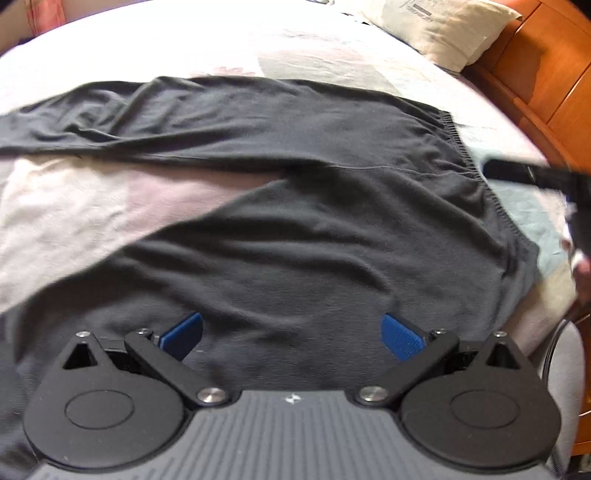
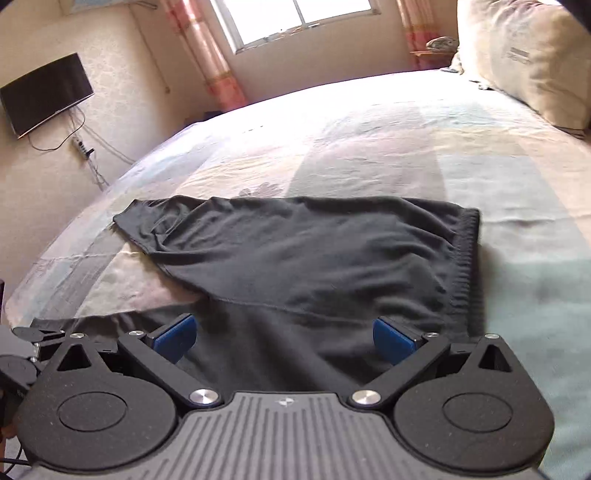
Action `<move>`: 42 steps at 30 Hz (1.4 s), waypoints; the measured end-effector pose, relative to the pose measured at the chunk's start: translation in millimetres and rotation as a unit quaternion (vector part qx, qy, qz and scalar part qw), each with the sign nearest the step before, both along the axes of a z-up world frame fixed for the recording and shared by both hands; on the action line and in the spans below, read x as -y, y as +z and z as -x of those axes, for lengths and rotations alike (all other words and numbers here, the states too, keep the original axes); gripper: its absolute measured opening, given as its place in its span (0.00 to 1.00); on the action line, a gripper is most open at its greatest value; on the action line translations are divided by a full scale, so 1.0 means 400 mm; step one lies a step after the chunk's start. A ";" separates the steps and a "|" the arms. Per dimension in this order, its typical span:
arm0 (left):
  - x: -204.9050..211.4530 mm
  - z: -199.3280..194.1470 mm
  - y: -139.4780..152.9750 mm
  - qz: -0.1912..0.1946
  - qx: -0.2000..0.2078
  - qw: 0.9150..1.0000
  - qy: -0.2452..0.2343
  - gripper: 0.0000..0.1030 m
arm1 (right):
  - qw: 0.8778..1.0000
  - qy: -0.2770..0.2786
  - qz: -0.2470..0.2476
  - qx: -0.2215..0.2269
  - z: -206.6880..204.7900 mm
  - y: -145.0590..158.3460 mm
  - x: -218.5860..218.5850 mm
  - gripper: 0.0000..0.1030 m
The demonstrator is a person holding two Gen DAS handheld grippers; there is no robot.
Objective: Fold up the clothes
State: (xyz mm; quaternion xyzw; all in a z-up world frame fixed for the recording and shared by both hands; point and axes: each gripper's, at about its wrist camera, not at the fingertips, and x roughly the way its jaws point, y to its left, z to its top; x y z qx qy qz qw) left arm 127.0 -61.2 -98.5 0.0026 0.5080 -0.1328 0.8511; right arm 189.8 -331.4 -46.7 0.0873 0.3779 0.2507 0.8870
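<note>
Dark grey trousers (image 1: 314, 206) lie spread on the bed, legs running off to the left and the ribbed waistband (image 1: 476, 166) at the right. My left gripper (image 1: 291, 334) hovers open over the near leg, blue pads wide apart, nothing between them. In the right wrist view the same trousers (image 2: 295, 258) lie ahead with the waistband (image 2: 467, 266) on the right. My right gripper (image 2: 284, 338) is open just above the near cloth. The right gripper also shows as a dark blurred shape (image 1: 535, 173) at the right edge of the left wrist view, beyond the waistband.
The bedsheet (image 2: 480, 166) is pale with pastel patches. A cream pillow (image 1: 443, 26) lies at the head by the wooden headboard (image 1: 546, 74). A wall TV (image 2: 44, 94), dangling cables and a bright window (image 2: 303, 18) stand beyond the bed's far side.
</note>
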 end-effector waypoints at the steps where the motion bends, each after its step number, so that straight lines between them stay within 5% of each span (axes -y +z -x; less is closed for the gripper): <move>1: -0.013 -0.001 -0.004 -0.009 0.000 1.000 0.010 0.99 | 1.000 0.005 0.010 -0.003 -0.035 -0.004 -0.024 1.00; 6: -0.088 -0.010 -0.036 -0.023 -0.019 0.998 0.048 0.99 | 0.992 -0.008 0.123 0.000 -0.153 -0.069 -0.134 1.00; 8: -0.097 -0.011 -0.037 -0.018 -0.016 0.999 0.048 0.99 | 0.989 -0.009 0.144 -0.023 -0.190 -0.121 -0.146 1.00; 12: -0.113 -0.015 -0.040 -0.008 -0.009 0.999 0.048 0.99 | 0.984 -0.018 0.175 0.015 -0.229 -0.147 -0.154 1.00; 16: -0.121 -0.015 -0.038 0.001 -0.004 0.999 0.049 0.99 | 0.984 -0.038 0.171 -0.019 -0.281 -0.118 -0.144 1.00; 21: -0.131 -0.014 -0.036 0.006 -0.003 0.999 0.047 0.99 | 0.987 0.032 0.154 -0.021 -0.264 -0.066 -0.215 1.00; 26: -0.142 -0.012 -0.034 0.011 -0.001 0.999 0.044 0.99 | 0.976 0.044 0.208 -0.036 -0.321 -0.137 -0.307 1.00; 33: -0.157 -0.010 -0.032 0.018 0.000 0.999 0.041 0.99 | 0.978 0.016 0.200 -0.057 -0.401 -0.110 -0.314 1.00; 38: -0.173 -0.009 -0.033 0.021 0.000 0.999 0.045 0.99 | 0.983 0.073 0.155 -0.060 -0.374 -0.057 -0.369 1.00; 42: -0.179 -0.007 -0.039 0.021 -0.001 0.999 0.041 0.99 | 0.978 0.058 0.184 -0.076 -0.410 -0.098 -0.415 1.00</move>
